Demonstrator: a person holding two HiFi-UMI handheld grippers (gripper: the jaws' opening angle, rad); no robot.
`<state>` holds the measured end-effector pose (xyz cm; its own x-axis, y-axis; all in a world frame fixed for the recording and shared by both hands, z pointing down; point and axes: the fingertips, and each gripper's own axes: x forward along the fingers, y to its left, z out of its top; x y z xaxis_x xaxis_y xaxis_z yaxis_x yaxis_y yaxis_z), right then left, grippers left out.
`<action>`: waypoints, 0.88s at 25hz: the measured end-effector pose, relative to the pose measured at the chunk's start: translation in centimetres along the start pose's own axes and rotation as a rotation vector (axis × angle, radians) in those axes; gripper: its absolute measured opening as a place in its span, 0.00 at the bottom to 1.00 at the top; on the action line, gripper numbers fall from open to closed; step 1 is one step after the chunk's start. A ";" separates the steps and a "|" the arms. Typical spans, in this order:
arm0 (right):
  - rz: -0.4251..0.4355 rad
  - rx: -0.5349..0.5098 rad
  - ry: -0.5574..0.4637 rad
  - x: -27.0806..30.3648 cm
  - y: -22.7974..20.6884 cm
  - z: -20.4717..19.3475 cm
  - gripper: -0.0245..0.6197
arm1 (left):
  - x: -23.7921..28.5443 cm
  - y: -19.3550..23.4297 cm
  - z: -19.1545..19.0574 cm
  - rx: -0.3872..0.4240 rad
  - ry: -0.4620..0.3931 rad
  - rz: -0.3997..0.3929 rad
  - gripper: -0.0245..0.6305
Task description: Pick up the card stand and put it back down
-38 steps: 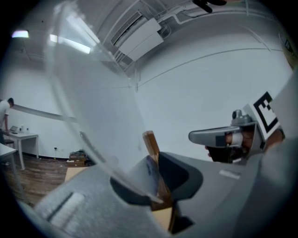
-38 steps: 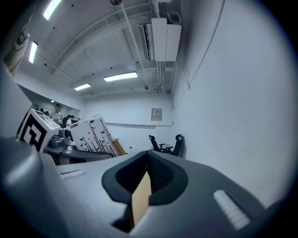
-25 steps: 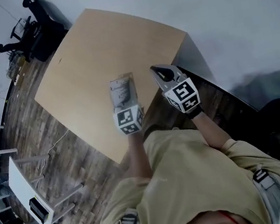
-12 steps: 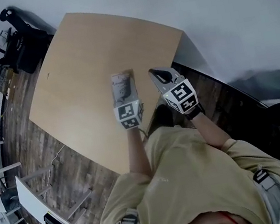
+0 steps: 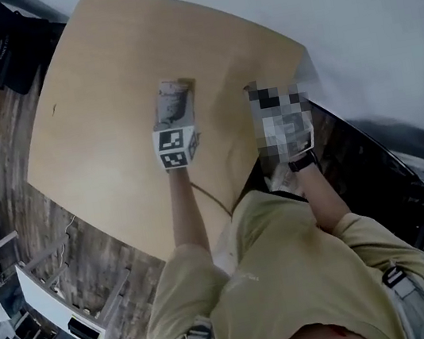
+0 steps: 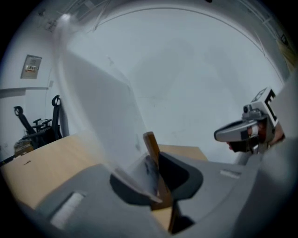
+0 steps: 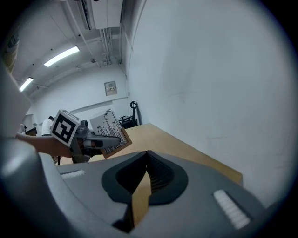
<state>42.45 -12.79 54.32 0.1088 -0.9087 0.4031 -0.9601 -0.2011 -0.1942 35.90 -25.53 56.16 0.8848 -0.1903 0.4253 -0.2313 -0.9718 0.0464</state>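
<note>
Both grippers have reached farther out from the person (image 5: 293, 272). In the head view the left gripper (image 5: 174, 123), carrying the card stand (image 5: 173, 97), has gone toward 12 o'clock, from close to the table's (image 5: 96, 103) near edge to farther in over the top. More of the left forearm (image 5: 182, 210) shows behind it. The right gripper (image 7: 146, 155) has gone the same way along the table's 3 o'clock edge, closer to the 1 o'clock corner. The two grippers now stand farther apart. The head view has swung too: the table reaches higher and further left in it, and the black chair (image 5: 10, 45) has slid into the 11 o'clock corner.
</note>
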 end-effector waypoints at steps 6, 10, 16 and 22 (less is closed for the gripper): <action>-0.009 0.049 0.080 5.0 -1.0 -4.0 0.04 | 6.0 6.8 -3.1 0.113 0.077 -0.049 0.12; -0.012 0.098 0.092 8.4 -1.3 -5.5 0.04 | 10.2 9.3 -4.2 0.201 0.103 -0.126 0.12; 0.014 0.089 0.081 11.2 -1.3 -5.3 0.04 | 15.1 8.0 -6.7 0.313 0.143 -0.259 0.12; -0.013 0.113 0.109 11.9 -2.5 -6.4 0.04 | 17.7 7.3 -7.9 0.369 0.157 -0.324 0.12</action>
<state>44.55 -20.74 65.28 0.0862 -0.8617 0.5001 -0.9232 -0.2578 -0.2850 46.66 -34.87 71.15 0.8095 0.1242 0.5738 0.2275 -0.9674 -0.1116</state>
